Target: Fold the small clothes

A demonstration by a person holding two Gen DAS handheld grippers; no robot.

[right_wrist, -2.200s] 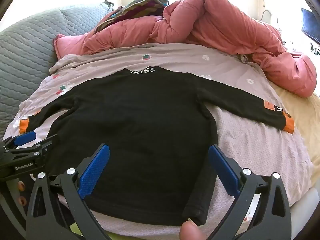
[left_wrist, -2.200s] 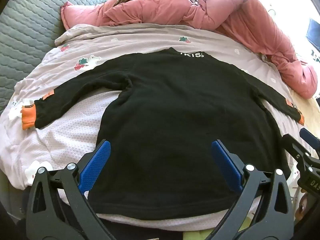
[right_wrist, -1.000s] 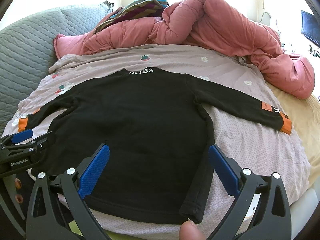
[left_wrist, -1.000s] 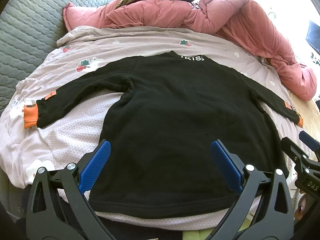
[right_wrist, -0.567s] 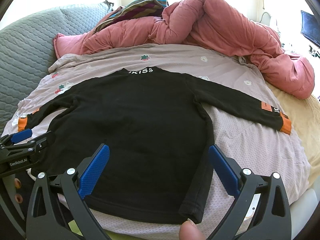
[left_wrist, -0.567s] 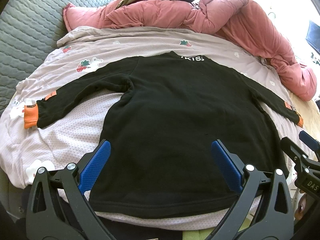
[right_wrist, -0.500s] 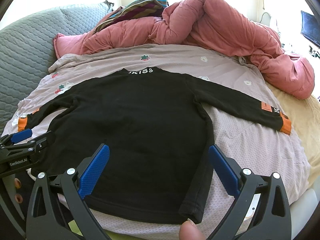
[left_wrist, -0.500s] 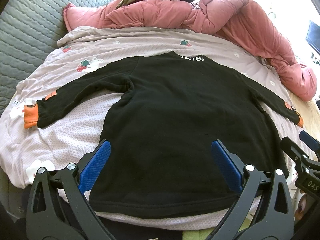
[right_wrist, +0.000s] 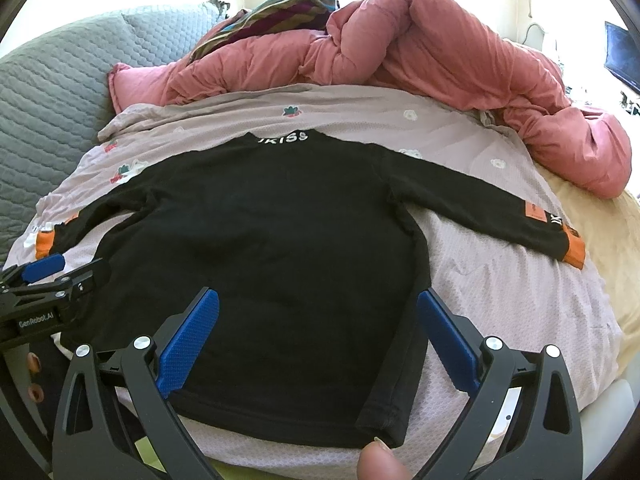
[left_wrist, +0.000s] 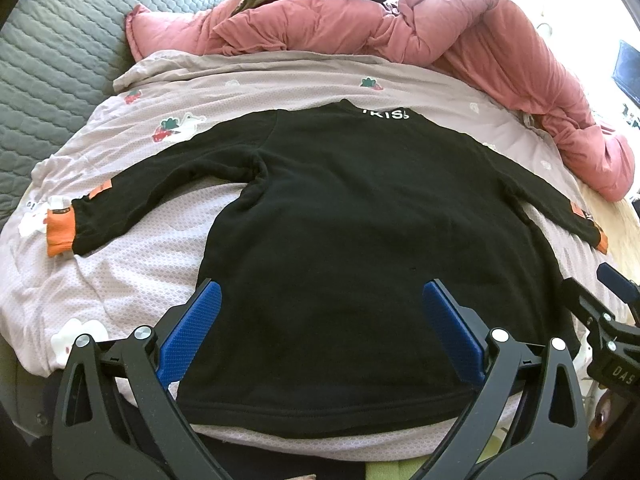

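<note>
A small black long-sleeved top (left_wrist: 352, 240) (right_wrist: 272, 248) with orange cuffs lies flat on the bed, sleeves spread to both sides, white lettering at its collar. My left gripper (left_wrist: 322, 332) hovers open over the lower part of the top, near its left side. My right gripper (right_wrist: 318, 332) hovers open over the lower right part, its right finger above the side seam. Neither holds anything. The left sleeve's cuff (left_wrist: 60, 232) and the right sleeve's cuff (right_wrist: 574, 250) rest on the sheet.
A lilac patterned sheet (left_wrist: 132, 248) (right_wrist: 500, 280) covers the bed. A bunched pink duvet (left_wrist: 420, 36) (right_wrist: 420, 52) with a striped cloth on it lies behind. A grey quilted headboard (left_wrist: 48, 48) stands at left. A fingertip (right_wrist: 378, 462) shows at the bottom edge.
Both grippers have drawn back slightly from the top since the earliest frames and have held still over the last second. The top has not moved.
</note>
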